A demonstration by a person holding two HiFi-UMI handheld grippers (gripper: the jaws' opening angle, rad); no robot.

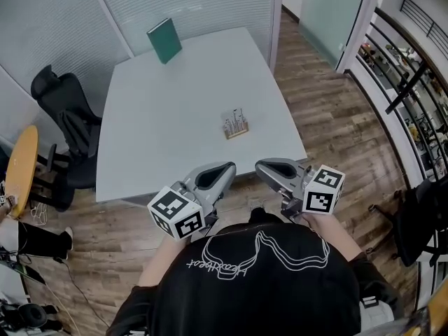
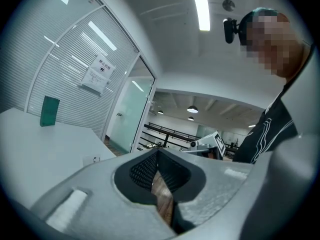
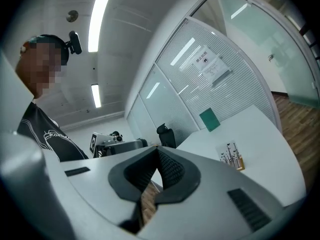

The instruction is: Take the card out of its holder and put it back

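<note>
A small wooden card holder (image 1: 236, 126) with a pale card standing in it sits on the white table (image 1: 161, 138), right of its middle. The holder also shows at the right of the right gripper view (image 3: 232, 157). Both grippers are held level in front of the person's chest, off the table's near edge, tips turned toward each other. My left gripper (image 1: 228, 168) (image 2: 157, 152) is shut with nothing in it. My right gripper (image 1: 260, 165) (image 3: 157, 149) is shut and empty too. Each gripper view shows the other gripper: the right gripper (image 2: 210, 144) and the left gripper (image 3: 112, 144).
A green book (image 1: 164, 40) (image 2: 49, 111) (image 3: 209, 119) stands at the table's far edge against the glass wall. A black office chair (image 1: 66, 117) is at the table's left side. Wooden floor lies to the right, with a railing (image 1: 413, 82) beyond.
</note>
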